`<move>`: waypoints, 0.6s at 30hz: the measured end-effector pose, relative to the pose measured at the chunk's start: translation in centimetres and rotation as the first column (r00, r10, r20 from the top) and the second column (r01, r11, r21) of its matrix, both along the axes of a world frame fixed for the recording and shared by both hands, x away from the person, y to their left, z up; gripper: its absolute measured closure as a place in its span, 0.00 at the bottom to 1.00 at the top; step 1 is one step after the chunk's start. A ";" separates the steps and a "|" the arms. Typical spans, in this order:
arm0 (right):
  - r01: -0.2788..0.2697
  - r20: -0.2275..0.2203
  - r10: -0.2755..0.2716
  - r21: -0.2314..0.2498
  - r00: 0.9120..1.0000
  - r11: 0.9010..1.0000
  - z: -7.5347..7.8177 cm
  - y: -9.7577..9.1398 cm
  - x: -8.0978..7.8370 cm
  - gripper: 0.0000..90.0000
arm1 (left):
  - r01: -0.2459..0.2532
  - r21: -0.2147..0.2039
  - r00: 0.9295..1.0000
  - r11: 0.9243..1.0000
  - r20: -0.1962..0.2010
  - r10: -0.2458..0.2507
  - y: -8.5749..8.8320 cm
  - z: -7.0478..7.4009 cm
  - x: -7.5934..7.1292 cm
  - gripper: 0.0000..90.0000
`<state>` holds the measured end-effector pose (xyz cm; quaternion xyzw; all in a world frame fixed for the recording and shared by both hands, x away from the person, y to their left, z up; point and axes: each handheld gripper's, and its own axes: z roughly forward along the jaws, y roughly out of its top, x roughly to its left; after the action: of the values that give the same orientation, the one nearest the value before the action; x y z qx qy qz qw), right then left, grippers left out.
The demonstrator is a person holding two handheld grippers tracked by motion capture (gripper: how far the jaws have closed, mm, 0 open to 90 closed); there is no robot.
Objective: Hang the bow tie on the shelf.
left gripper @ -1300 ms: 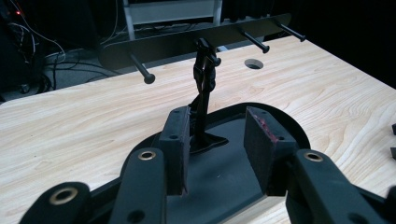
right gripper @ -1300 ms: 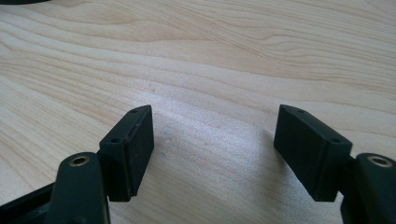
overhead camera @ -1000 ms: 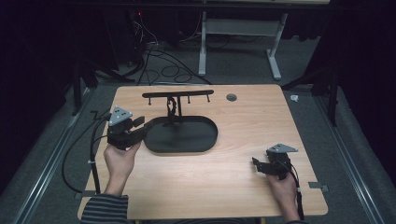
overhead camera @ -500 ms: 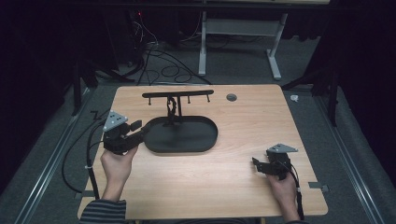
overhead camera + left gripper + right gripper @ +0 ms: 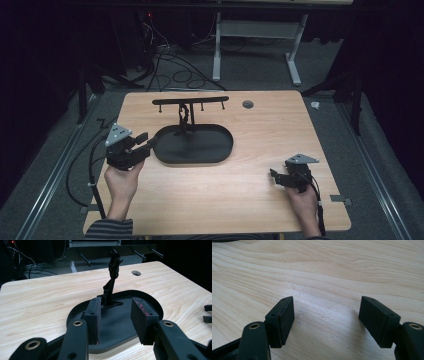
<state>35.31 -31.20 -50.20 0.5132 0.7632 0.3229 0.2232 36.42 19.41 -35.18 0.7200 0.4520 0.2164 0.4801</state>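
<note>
A black oval tray (image 5: pixel 200 146) lies at the table's middle, with a thin post (image 5: pixel 185 117) rising from its far side. The post carries a crossbar (image 5: pixel 190 101) with several pegs. My left gripper (image 5: pixel 149 143) is at the tray's left end, held by a hand. In the left gripper view its jaws (image 5: pixel 116 315) stand half apart over the tray's near rim (image 5: pixel 150 302). Nothing is pressed between the pads, and the post (image 5: pixel 113 272) stands beyond them. My right gripper (image 5: pixel 274 175) rests near the table's front right. Its jaws (image 5: pixel 327 317) are wide open over bare wood.
The wooden table (image 5: pixel 280 130) has a round cable hole (image 5: pixel 247 104) behind the tray on the right. The other gripper's tips (image 5: pixel 207 313) show at the right edge of the left gripper view. Cables and desk legs (image 5: pixel 217 55) lie on the dark floor beyond.
My left gripper has drawn slightly left and back toward the person, still at the tray's left end. The right gripper has kept still.
</note>
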 end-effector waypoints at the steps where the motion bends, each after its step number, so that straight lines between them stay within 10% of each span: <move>1: 0.000 0.000 0.000 0.000 1.000 1.000 0.0 0.0 0.0 0.33 | -0.001 -0.003 1.000 1.000 -0.001 0.001 0.1 0.0 0.0 0.67; 18: 0.000 0.000 0.000 0.000 1.000 1.000 0.0 0.0 0.0 0.33 | -0.031 -0.026 0.999 0.999 -0.018 0.030 1.2 -1.1 -0.8 0.67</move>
<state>35.31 -31.20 -50.20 0.5131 0.7633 0.3229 0.2232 35.66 20.66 -36.27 0.7086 0.4699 0.2116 0.4820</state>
